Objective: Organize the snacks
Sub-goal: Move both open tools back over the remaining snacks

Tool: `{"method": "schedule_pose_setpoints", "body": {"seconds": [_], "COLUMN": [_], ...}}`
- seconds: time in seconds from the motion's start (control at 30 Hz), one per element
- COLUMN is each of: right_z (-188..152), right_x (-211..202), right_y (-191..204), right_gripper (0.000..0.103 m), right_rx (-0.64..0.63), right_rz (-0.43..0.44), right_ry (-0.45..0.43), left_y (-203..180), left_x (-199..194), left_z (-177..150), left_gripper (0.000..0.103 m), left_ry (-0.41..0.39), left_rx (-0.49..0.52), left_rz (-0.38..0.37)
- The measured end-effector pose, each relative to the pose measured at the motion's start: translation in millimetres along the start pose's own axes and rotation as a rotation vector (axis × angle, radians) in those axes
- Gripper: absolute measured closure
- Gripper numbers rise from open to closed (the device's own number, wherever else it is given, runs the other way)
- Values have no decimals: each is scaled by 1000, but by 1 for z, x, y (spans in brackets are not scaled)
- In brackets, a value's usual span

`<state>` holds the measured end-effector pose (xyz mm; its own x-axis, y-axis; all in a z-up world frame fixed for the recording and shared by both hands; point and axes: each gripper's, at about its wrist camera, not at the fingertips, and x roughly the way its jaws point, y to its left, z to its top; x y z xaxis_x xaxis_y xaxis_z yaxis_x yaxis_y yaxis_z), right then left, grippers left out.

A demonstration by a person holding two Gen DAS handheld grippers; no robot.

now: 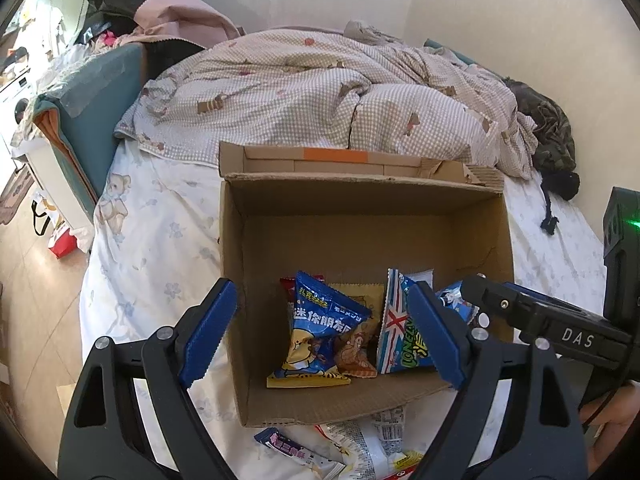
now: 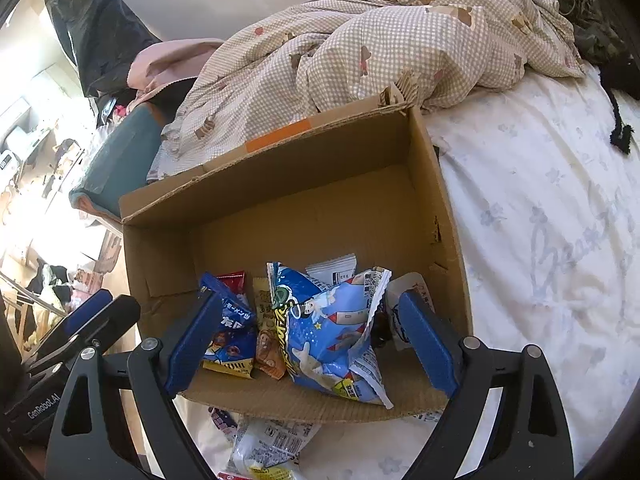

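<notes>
An open cardboard box [image 1: 360,220] stands on the bed with several snack packs lying at its near end. In the left wrist view I see a dark blue pack with a yellow bottom [image 1: 316,332], a small orange pack [image 1: 356,354] and a blue and white pack [image 1: 400,336]. My left gripper [image 1: 322,334] hangs open over them, pads touching nothing. In the right wrist view a light blue rocket-print pack [image 2: 332,332] lies on top in the box [image 2: 320,168]. My right gripper [image 2: 310,340] is open above it, apart from it.
More loose snack packs [image 1: 360,448] lie on the sheet in front of the box. A checked quilt [image 1: 300,92] is heaped behind it, dark clothing [image 1: 548,136] at the far right. White sheet [image 2: 540,220] spreads right of the box; the bed's edge and floor are left.
</notes>
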<state>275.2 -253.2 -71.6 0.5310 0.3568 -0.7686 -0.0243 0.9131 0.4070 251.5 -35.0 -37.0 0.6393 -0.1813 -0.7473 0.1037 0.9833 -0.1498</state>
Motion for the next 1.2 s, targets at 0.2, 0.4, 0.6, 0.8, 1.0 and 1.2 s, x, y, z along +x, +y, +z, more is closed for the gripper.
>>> {"method": "schedule_pose_setpoints", "body": {"seconds": [0.2,0.4,0.6,0.8,1.0,1.2], "right_z": [0,-10,-24,-45,-64,-84], "right_x": [-11,-24,-44,-62,-80,-94], "right_y": [-1,-1,0,-3,-6,-8], "right_gripper": [11,11,11,11,11,11], "right_rx": [15,19,25,13,16,19], "right_rz": [8,1,2,-15,-19,-27], "right_ry": [-15,-20,-23,-17,-12,0], "left_y": [6,14,25,37,38,44], "left_x": [-8,-26,-49,-69,-91,-98], "left_z": [-2,-6,-10,-24,-42,-60], "left_gripper": [17,17,17,17,11,0], "left_ry": [13,-3,-28,-32,-66,-34], "left_rx": [-39,-50,-65,-93,-52,-91], "left_rz": [-3,12,24,32,85,59]}}
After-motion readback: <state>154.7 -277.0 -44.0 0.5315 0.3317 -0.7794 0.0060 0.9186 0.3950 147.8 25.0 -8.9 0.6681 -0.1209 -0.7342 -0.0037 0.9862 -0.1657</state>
